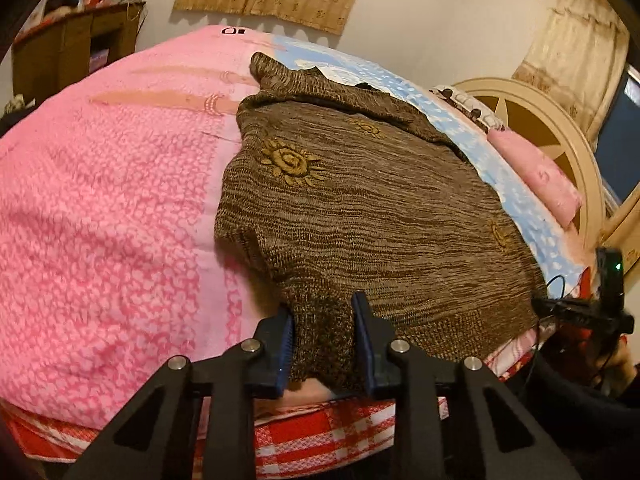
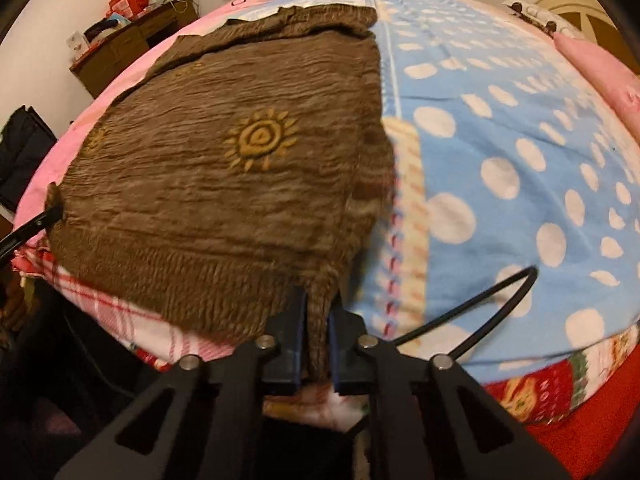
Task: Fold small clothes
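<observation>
Pinching the near hem of the brown knit sweater with gold suns, left gripper and right gripper — next, lift both corners together and fold away.

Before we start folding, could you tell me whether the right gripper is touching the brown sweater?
Touching: the right wrist view shows the right gripper pinching the brown sweater's hem.

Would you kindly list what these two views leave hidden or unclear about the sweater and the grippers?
- Sweater hem corners: in each wrist view, the blue pads cover the pinched knit.
- Right gripper: mostly cut off at the right edge of the left wrist view.
- Left gripper: only a black sliver at the right wrist view's left edge.
- Sweater's collar end: small and blurred in the right wrist view.
</observation>
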Available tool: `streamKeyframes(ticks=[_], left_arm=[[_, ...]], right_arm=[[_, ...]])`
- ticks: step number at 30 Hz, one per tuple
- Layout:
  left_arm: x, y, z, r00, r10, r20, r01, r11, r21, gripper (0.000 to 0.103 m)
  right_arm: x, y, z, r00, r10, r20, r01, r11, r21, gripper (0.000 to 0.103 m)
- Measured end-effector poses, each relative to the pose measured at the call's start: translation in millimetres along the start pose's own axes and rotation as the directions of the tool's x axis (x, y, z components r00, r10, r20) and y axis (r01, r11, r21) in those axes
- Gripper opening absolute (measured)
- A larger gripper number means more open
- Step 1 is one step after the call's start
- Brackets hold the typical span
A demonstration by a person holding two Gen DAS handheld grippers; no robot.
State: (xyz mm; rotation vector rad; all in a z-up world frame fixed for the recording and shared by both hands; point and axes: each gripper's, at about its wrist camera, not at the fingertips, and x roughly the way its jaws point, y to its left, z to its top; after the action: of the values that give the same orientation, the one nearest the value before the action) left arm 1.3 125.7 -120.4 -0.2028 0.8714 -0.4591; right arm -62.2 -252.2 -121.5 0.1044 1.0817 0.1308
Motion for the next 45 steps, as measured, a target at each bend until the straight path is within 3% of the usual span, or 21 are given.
streamKeyframes(ticks=[8, 9, 12, 16, 20, 24, 26, 28, 29, 30, 32, 33, 34, 37, 39, 42, 43, 45], left_arm=[[1.2, -8.7, 1.9, 0.999, 0.045, -0.007, -0.044, 0.999, 0.013, 0.028], [-0.6, -11.2, 4.5, 0.999, 0.052, -0.01, -0.052, 0.998, 0.022, 0.018], [-9.7, -17.4, 18.4, 0.999, 0.04, -0.007, -0.04, 0.999, 0.01, 0.013], [-21.8, -32.3, 55.6, 0.999, 0.021, 0.026, -0.022, 0.999, 0.041, 0.013], [-13.6, -42.2, 113.9, 0.998, 0.021, 0.056, -0.024, 0.998, 0.061, 0.013], [27.8, -32.1, 178.2, 0.994, 0.098, 0.049, -0.1, 0.995, 0.028, 0.013], [64.9, -14.7, 209.0, 0.99, 0.138, -0.002, -0.138, 0.99, -0.005, 0.014], [98.3, 8.2, 225.4, 0.982, 0.164, -0.09, -0.169, 0.984, -0.053, 0.015], [111.7, 20.1, 229.7, 0.979, 0.149, -0.136, -0.162, 0.983, -0.085, 0.016], [119.7, 29.8, 231.6, 0.978, 0.121, -0.172, -0.142, 0.983, -0.116, 0.017], [133.6, 55.6, 232.4, 0.97, 0.027, -0.24, -0.077, 0.976, -0.205, 0.017], [132.8, 62.0, 232.2, 0.97, 0.005, -0.241, -0.061, 0.972, -0.228, 0.017], [126.3, 71.4, 231.0, 0.975, -0.037, -0.217, -0.021, 0.966, -0.257, 0.017], [103.9, 93.2, 232.4, 0.988, -0.082, -0.133, 0.037, 0.948, -0.315, 0.018], [84.6, 103.9, 232.5, 0.996, -0.063, -0.062, 0.039, 0.941, -0.336, 0.018], [52.7, 105.1, 231.1, 0.998, 0.052, 0.038, -0.04, 0.963, -0.267, 0.02], [46.4, 100.1, 227.8, 0.993, 0.098, 0.059, -0.084, 0.974, -0.21, 0.023], [44.5, 88.1, 217.7, 0.989, 0.127, 0.079, -0.116, 0.984, -0.133, 0.047]], right_arm=[[-5.2, -15.8, -8.4, 0.998, 0.064, 0.014, -0.065, 0.995, 0.077, 0.014], [-7.4, -15.8, -7.5, 0.998, 0.068, 0.009, -0.068, 0.994, 0.083, 0.012], [-18.1, -17.4, 0.7, 0.986, 0.167, 0.012, -0.167, 0.978, 0.123, 0.009], [-49.2, -15.7, 25.8, 0.941, 0.328, 0.084, -0.337, 0.932, 0.135, 0.009], [-64.8, -23.3, 82.8, 0.881, 0.445, 0.159, -0.468, 0.868, 0.163, 0.009], [-43.3, -39.7, 148.0, 0.861, 0.456, 0.225, -0.502, 0.832, 0.238, 0.009], [-21.9, -54.1, 173.1, 0.857, 0.45, 0.25, -0.511, 0.805, 0.302, 0.009], [3.7, -61.9, 194.1, 0.876, 0.403, 0.266, -0.477, 0.807, 0.348, 0.013], [20.1, -67.1, 200.8, 0.896, 0.365, 0.252, -0.438, 0.815, 0.379, 0.013], [31.8, -71.0, 203.7, 0.913, 0.335, 0.235, -0.405, 0.823, 0.399, 0.016], [53.5, -78.1, 204.3, 0.931, 0.307, 0.196, -0.363, 0.823, 0.437, 0.032], [59.2, -79.5, 203.0, 0.933, 0.307, 0.188, -0.36, 0.818, 0.449, 0.049], [61.0, -81.5, 200.4, 0.929, 0.311, 0.199, -0.368, 0.813, 0.45, 0.06], [51.8, -80.2, 193.2, 0.927, 0.278, 0.251, -0.363, 0.834, 0.417, 0.066], [42.7, -78.6, 190.1, 0.937, 0.228, 0.264, -0.322, 0.856, 0.406, 0.067], [19.9, -73.1, 193.1, 0.931, 0.145, 0.334, -0.265, 0.898, 0.35, 0.068], [13.5, -65.7, 191.7, 0.925, 0.142, 0.353, -0.264, 0.909, 0.324, 0.068], [1.7, -46.2, 187.4, 0.907, 0.168, 0.385, -0.284, 0.921, 0.266, 0.068]])
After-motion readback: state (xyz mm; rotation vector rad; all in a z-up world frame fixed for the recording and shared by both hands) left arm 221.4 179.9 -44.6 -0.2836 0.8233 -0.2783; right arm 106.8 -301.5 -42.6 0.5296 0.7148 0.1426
